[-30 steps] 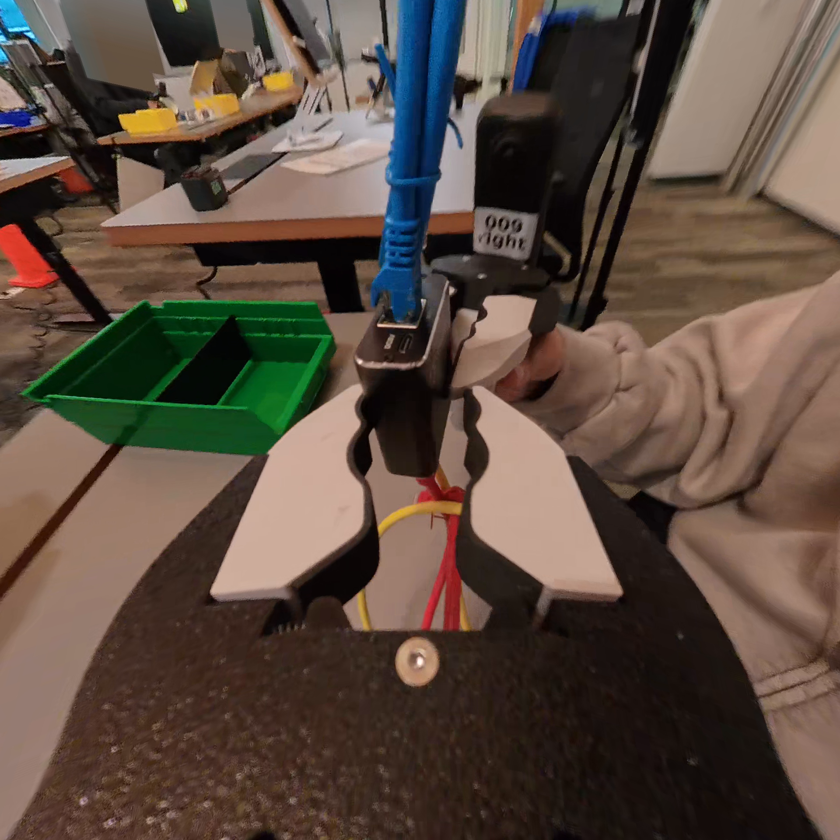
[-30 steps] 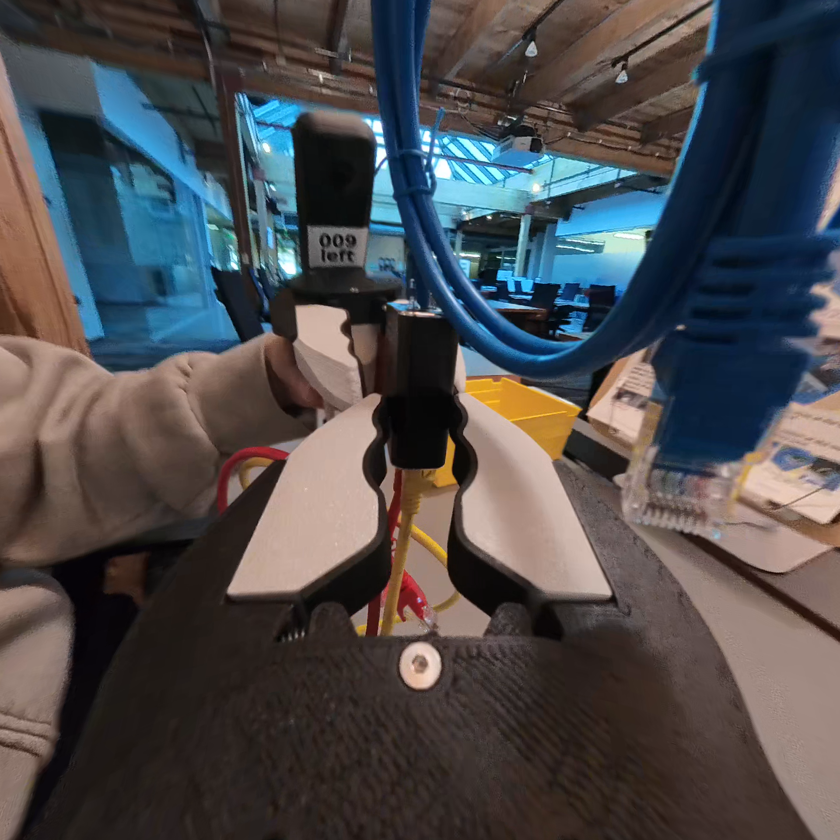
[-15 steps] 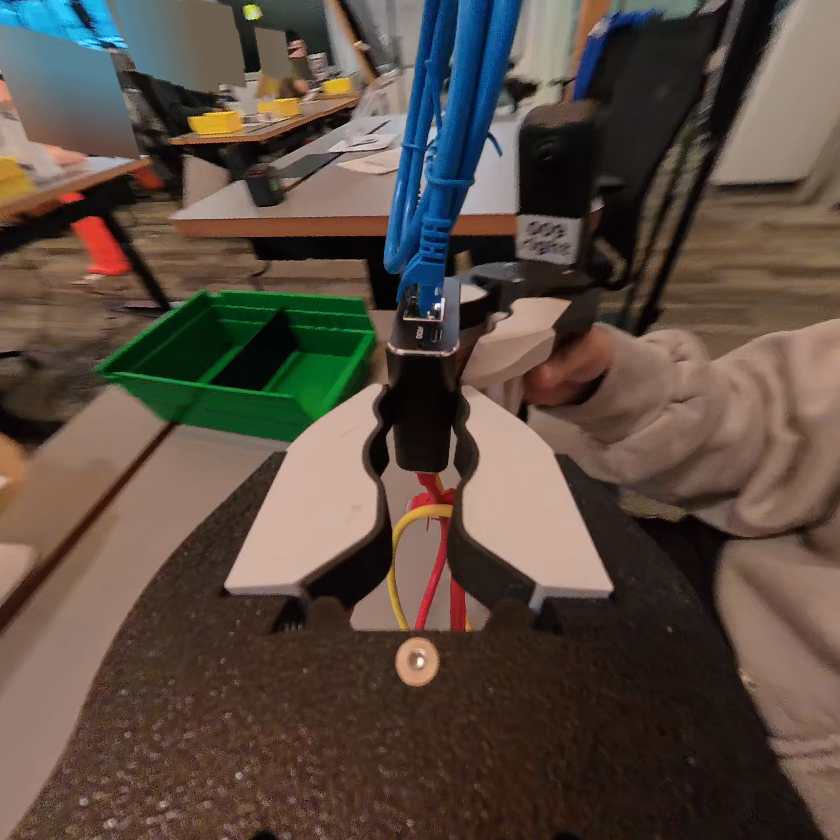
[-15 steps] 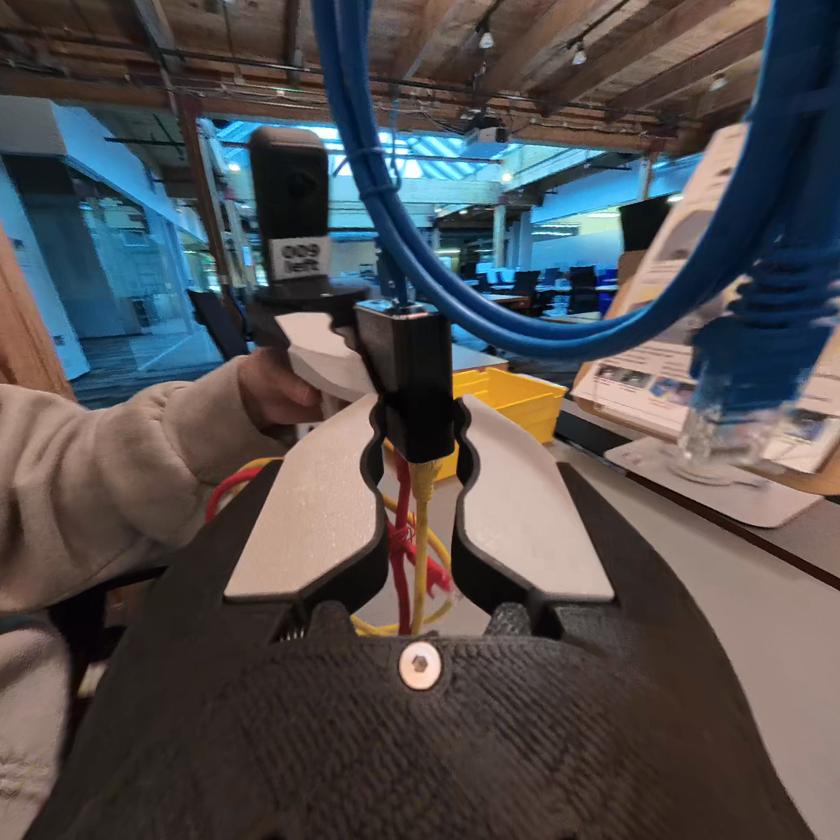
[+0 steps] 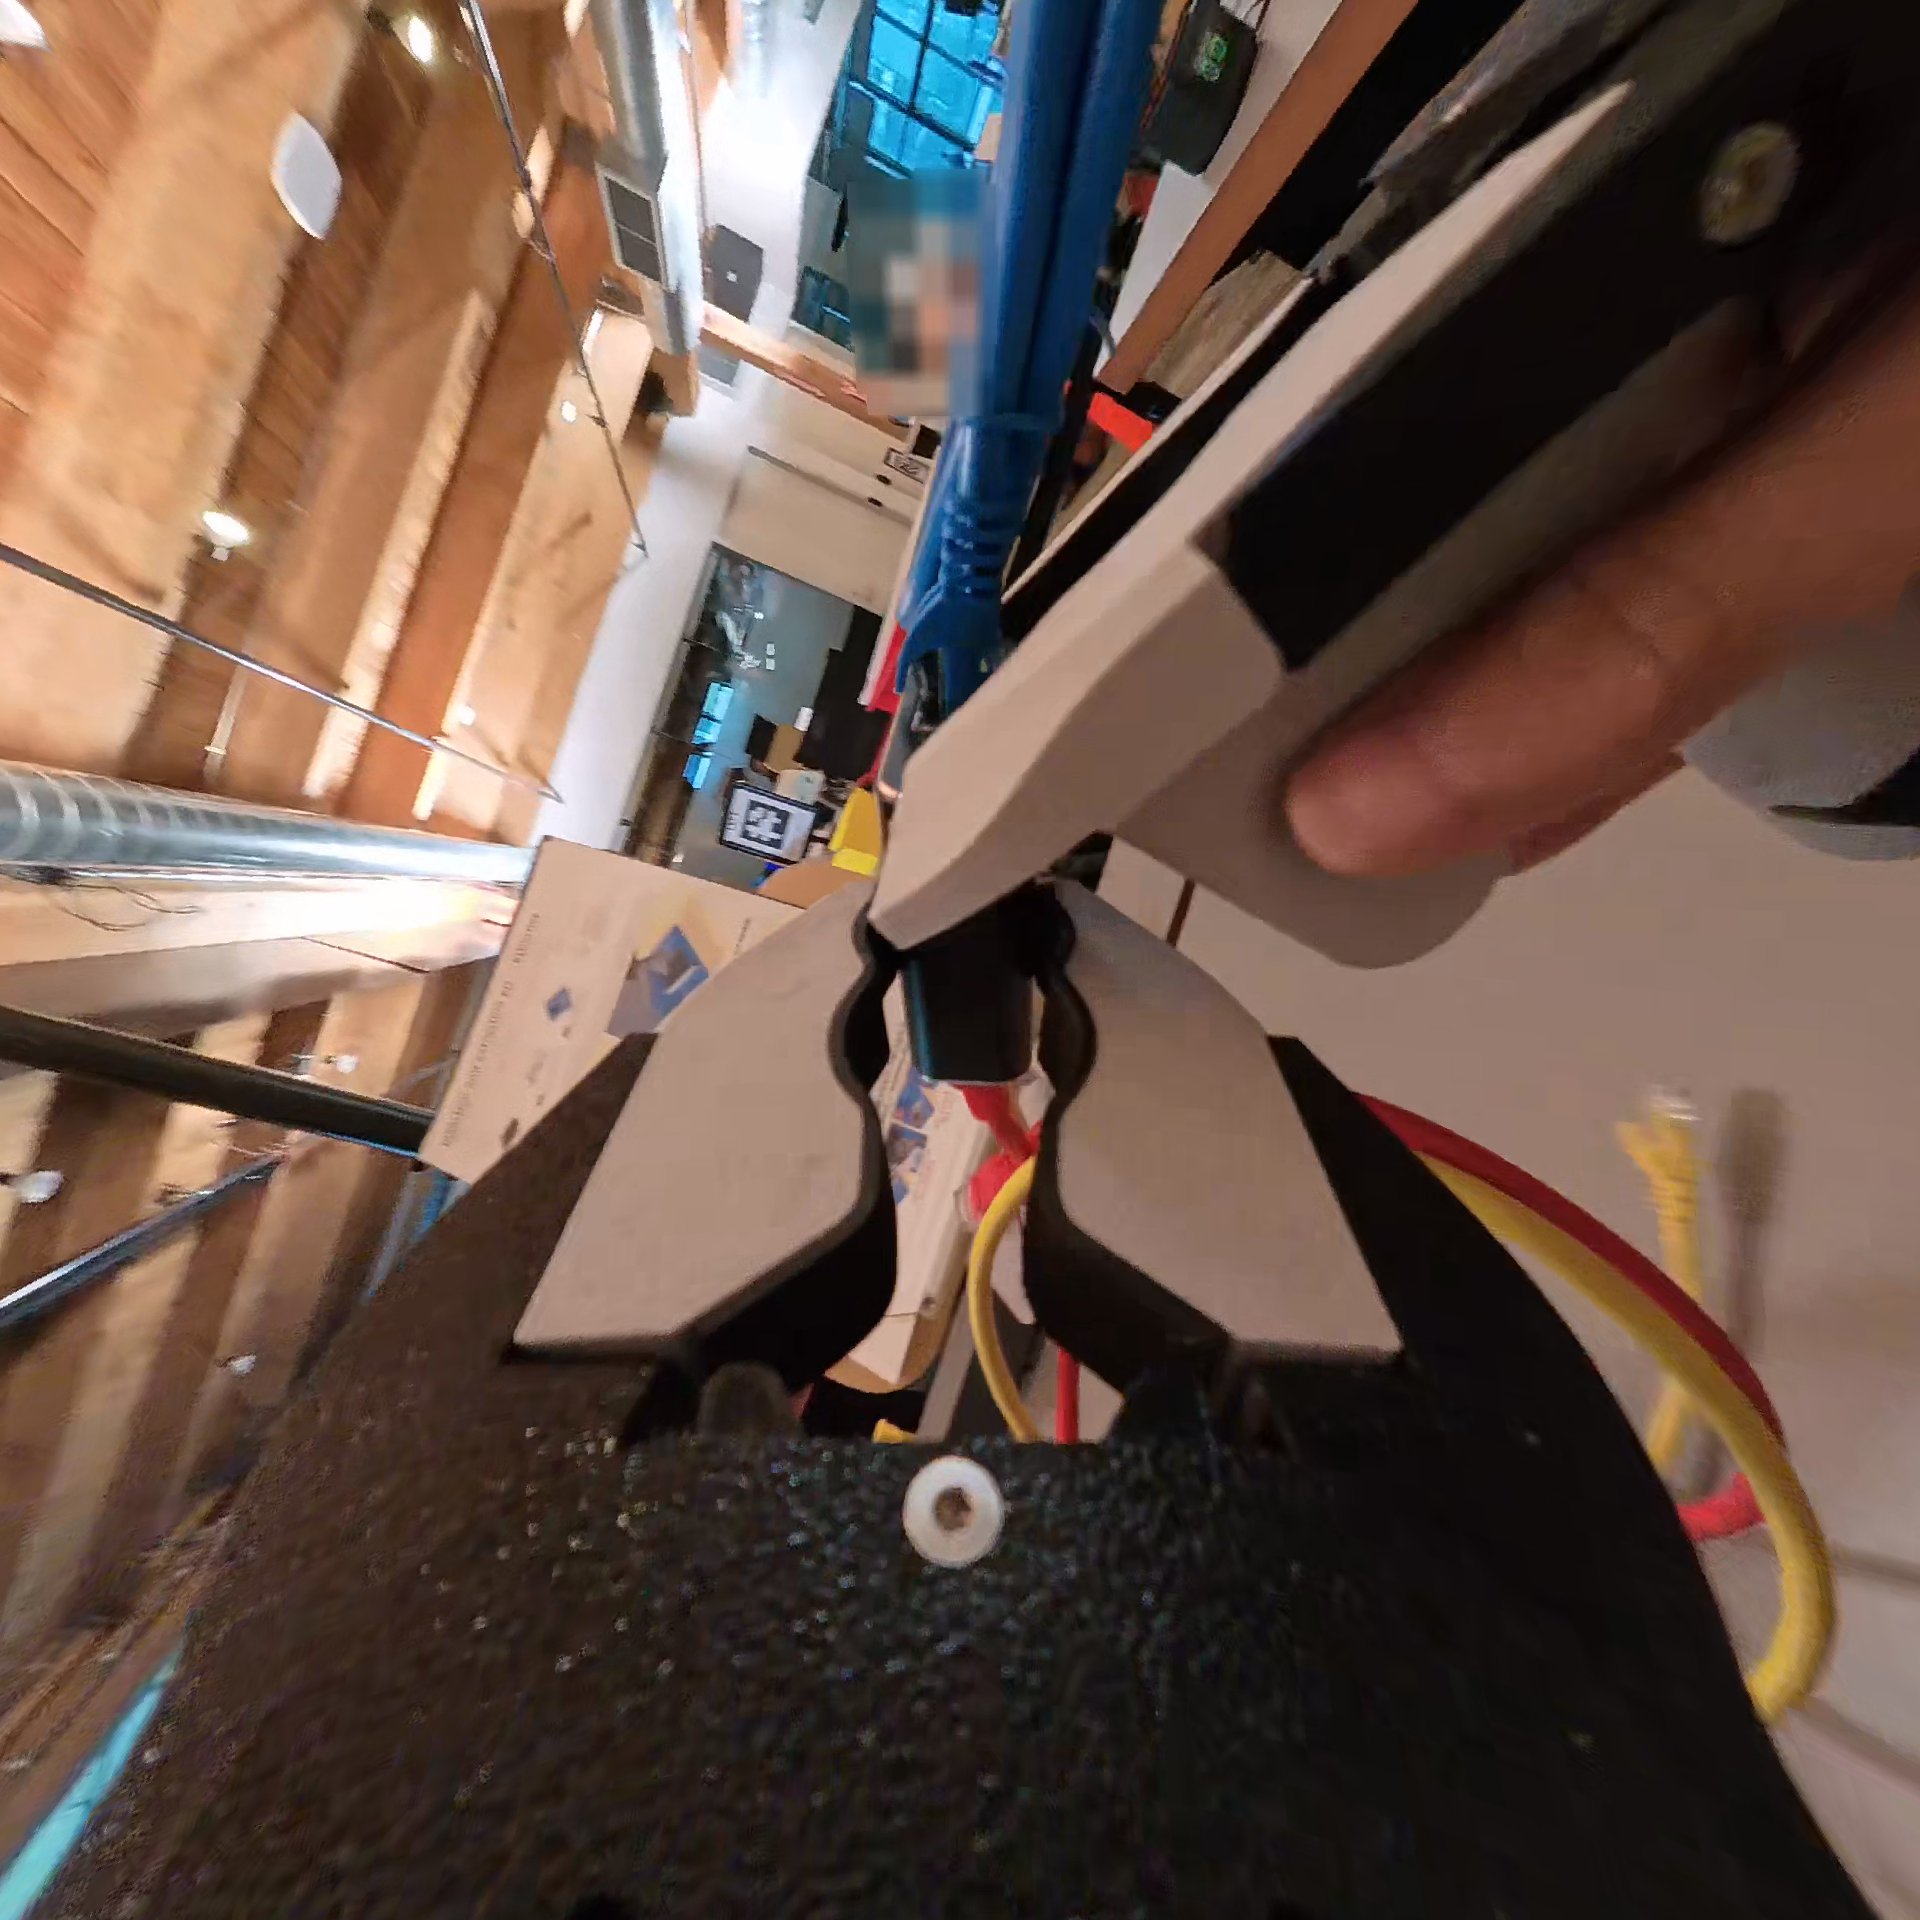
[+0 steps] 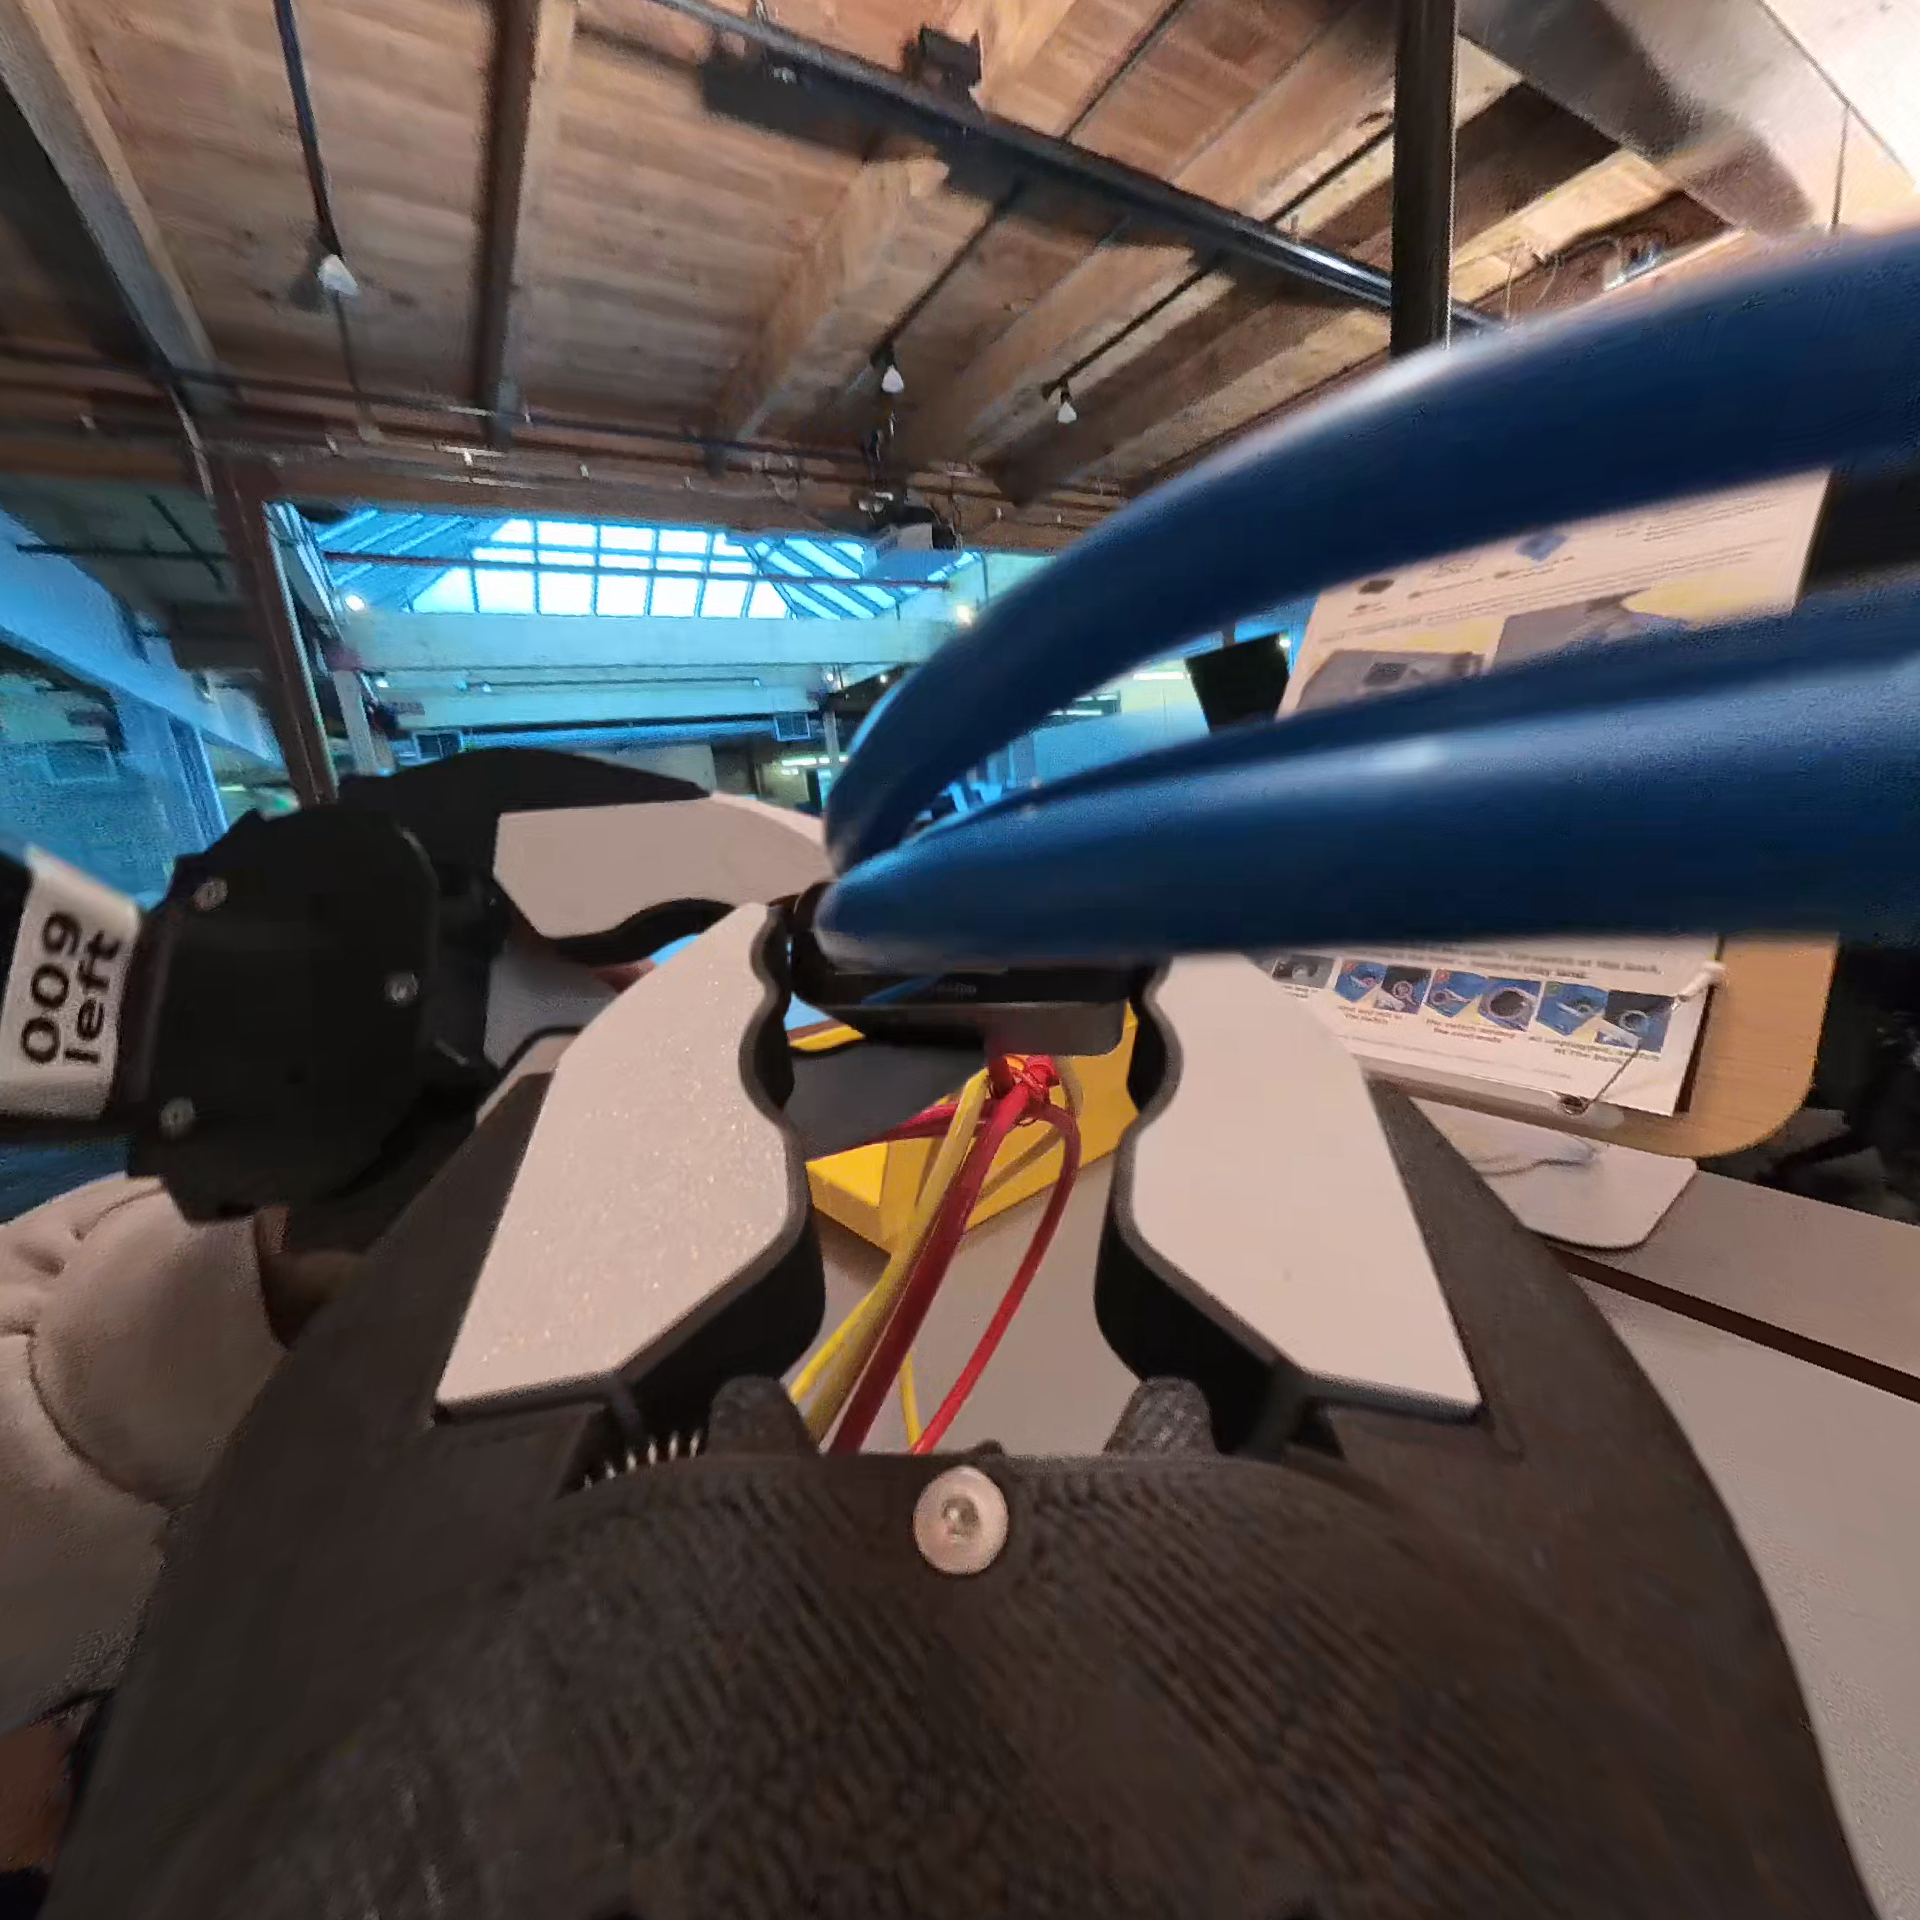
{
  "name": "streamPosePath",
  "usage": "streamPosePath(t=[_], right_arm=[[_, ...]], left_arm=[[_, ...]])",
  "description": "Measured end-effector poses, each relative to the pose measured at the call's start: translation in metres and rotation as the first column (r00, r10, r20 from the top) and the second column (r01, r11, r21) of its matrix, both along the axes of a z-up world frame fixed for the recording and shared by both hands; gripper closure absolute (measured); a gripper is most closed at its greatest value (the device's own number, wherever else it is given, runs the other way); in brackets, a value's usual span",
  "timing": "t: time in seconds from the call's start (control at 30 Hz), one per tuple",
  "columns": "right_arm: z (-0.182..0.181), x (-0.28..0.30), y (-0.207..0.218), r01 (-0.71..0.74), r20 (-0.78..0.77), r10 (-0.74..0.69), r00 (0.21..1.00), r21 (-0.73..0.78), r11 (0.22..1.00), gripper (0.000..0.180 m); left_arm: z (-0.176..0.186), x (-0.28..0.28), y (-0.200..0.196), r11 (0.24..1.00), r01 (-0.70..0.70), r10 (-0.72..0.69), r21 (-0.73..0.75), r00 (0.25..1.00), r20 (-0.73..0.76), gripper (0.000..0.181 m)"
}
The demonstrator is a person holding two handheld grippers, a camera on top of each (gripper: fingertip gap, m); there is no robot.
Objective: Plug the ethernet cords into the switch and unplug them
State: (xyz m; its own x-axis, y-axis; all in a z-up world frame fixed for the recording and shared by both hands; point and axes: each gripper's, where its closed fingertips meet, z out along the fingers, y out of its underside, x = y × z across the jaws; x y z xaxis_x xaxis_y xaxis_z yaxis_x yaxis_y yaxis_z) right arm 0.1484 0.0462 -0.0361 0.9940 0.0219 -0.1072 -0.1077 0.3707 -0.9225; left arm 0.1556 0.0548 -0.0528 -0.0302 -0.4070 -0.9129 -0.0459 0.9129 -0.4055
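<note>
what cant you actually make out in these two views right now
- Ports on the switch: left wrist view, covered by the right tongs.
- Where the blue cord plugs in: right wrist view, hidden behind its own blurred loops.
- Red cord and yellow cord plugs: both views, too small under the switch.

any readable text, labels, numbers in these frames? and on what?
Not quoting writing; here is what bears it.
White label on the left gripper: short print, legible.
Instruction sheet on a stand: print too small to read.
Black-and-white marker: pattern only, no words.
</note>
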Motion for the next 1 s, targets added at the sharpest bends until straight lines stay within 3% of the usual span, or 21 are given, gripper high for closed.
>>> streamPosePath(t=[0.27,0.37,0.43,0.5,0.6,0.67,0.73,0.83,1.0], right_arm=[[0.001,-0.005,-0.004,0.000,0.080,-0.007,0.997,0.085,0.996,0.116],[0.004,-0.007,-0.010,-0.085,0.067,0.077,0.995,0.125,0.989,0.116],[0.007,-0.006,-0.018,-0.146,0.068,0.137,0.988,0.150,0.978,0.116],[0.005,-0.005,-0.025,-0.198,0.093,0.185,0.978,0.149,0.969,0.116],[0.005,-0.012,-0.034,-0.310,0.132,0.291,0.947,0.155,0.938,0.116],[0.005,-0.024,-0.034,-0.389,0.156,0.368,0.917,0.144,0.910,0.116],[0.004,-0.034,-0.030,-0.418,0.185,0.392,0.901,0.133,0.899,0.116],[0.009,-0.044,-0.030,-0.453,0.196,0.420,0.886,0.182,0.872,0.116],[0.013,-0.047,-0.032,-0.498,0.150,0.475,0.867,0.262,0.826,0.116]], left_arm=[[-0.002,-0.007,-0.008,0.999,0.005,-0.007,0.033,0.998,0.058,0.156],[-0.005,-0.012,-0.019,0.984,0.136,-0.139,-0.113,0.990,-0.011,0.154],[-0.003,-0.021,-0.025,0.937,0.205,-0.239,-0.284,0.967,-0.090,0.142],[0.005,-0.033,-0.023,0.857,0.213,-0.336,-0.470,0.922,-0.194,0.133],[0.008,-0.050,-0.020,0.739,0.204,-0.520,-0.642,0.779,-0.351,0.117],[-0.002,-0.045,-0.011,0.721,0.141,-0.540,-0.678,0.727,-0.424,0.106],[-0.017,-0.038,-0.013,0.707,0.133,-0.569,-0.695,0.690,-0.448,0.105],[-0.042,-0.040,-0.031,0.670,0.189,-0.648,-0.718,0.620,-0.441,0.098],[-0.048,-0.029,-0.047,0.551,0.371,-0.714,-0.748,0.673,-0.193,0.125]])
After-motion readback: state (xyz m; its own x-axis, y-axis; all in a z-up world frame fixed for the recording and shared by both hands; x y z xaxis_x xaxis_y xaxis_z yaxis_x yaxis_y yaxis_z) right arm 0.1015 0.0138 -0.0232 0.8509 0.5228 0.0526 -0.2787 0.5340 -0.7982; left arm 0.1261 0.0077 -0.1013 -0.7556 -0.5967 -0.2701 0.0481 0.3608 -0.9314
